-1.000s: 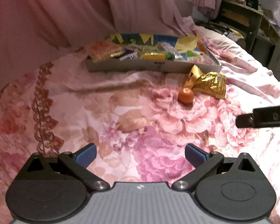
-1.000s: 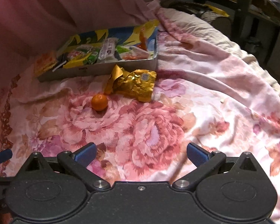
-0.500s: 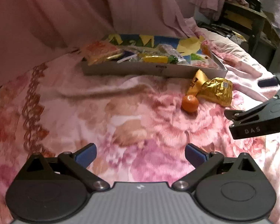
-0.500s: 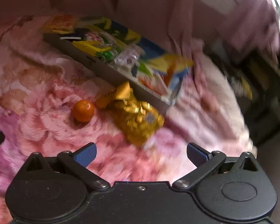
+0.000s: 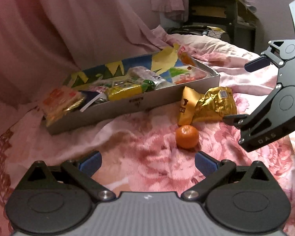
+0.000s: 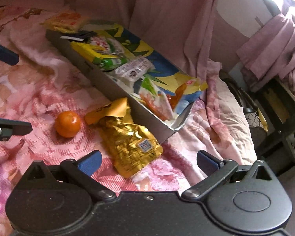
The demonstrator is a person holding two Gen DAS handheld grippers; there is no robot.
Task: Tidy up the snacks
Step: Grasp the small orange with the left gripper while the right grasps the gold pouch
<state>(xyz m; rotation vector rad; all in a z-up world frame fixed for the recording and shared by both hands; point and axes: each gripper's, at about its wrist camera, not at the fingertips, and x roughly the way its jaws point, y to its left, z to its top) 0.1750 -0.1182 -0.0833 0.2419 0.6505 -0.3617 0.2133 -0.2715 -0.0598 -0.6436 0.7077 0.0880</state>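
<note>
A small orange mandarin (image 5: 187, 136) (image 6: 67, 124) lies on the pink floral bedspread (image 5: 139, 137). Beside it lies a crumpled gold snack pouch (image 5: 212, 104) (image 6: 127, 141), against the front wall of a shallow grey box (image 5: 116, 111) (image 6: 110, 86) filled with several snack packets. My left gripper (image 5: 147, 162) is open and empty, just short of the mandarin. My right gripper (image 6: 148, 162) is open and empty, its fingers straddling the near end of the gold pouch. In the left wrist view the right gripper (image 5: 251, 90) comes in from the right, beside the pouch.
A pink cloth (image 5: 68, 29) drapes behind the box. An orange packet (image 5: 59, 100) hangs over the box's left end. A dark wooden shelf unit (image 5: 212, 13) (image 6: 281, 114) stands beyond the bed's far right edge, with a wire basket (image 6: 251, 118) by it.
Both grippers have moved closer to the box. The right one swung round to face the gold pouch and now straddles its near end. The left one neared the mandarin. Both stay open.
</note>
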